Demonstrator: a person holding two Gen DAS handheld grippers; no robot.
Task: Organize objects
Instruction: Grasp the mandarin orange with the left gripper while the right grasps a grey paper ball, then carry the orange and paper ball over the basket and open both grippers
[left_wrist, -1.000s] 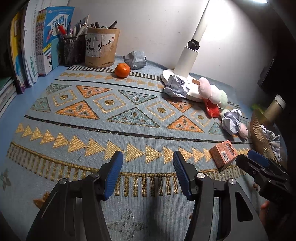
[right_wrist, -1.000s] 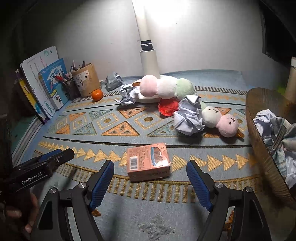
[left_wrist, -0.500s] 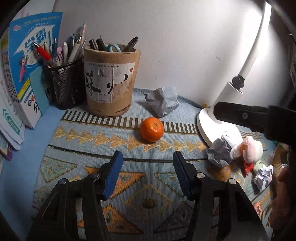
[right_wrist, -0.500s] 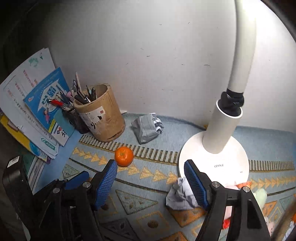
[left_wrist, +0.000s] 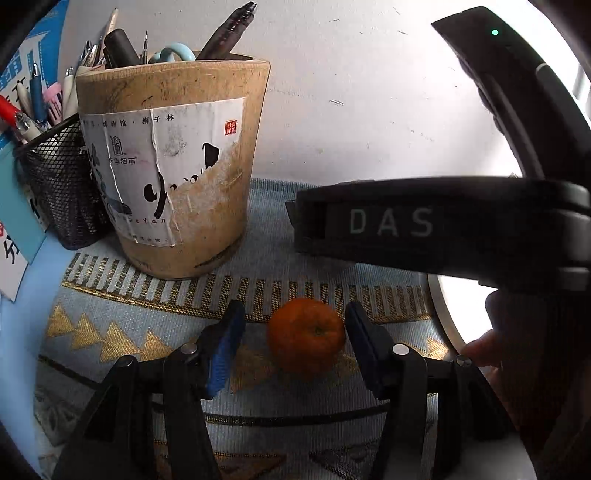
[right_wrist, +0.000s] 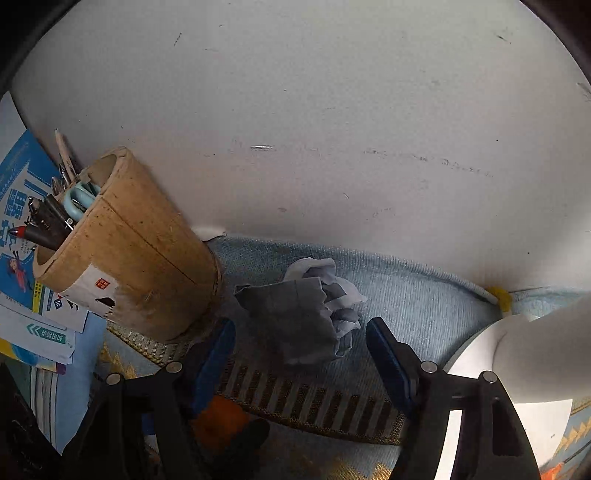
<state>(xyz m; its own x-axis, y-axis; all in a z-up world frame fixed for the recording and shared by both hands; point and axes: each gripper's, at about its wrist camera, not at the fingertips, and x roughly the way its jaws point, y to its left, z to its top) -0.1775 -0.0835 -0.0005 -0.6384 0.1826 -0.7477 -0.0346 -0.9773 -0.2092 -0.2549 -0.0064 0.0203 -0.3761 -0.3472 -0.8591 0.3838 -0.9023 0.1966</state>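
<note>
Across the right gripper's black body, seen from the left wrist, pale capitals read "DAS" (left_wrist: 390, 222). On the bamboo pot (left_wrist: 173, 173) a torn white label carries brushed black strokes, small Chinese print, a red seal and the letters "SeYan". Beside it stands a black wire-mesh cup (left_wrist: 55, 184) of pens, with blue booklets (right_wrist: 22, 206) behind, their print too small to read.

On the woven blue mat (left_wrist: 110, 314), with its gold triangles and striped band, sits the orange (left_wrist: 306, 334): small, round, dimpled skin, a dark stem scar facing the camera. It lies between the blue ribbed pads of the left gripper (left_wrist: 291, 332), close to the right-hand pad; the jaws stand apart and whether that pad touches the fruit I cannot tell.

Further back near the wall, the paper wad (right_wrist: 314, 314), grey-blue and crumpled, lies between the right gripper (right_wrist: 299, 347) pads. Its jaws have just been closing, yet gaps show on both sides, so nothing is clenched. A smooth white lamp base (right_wrist: 517, 369) sits at right.
</note>
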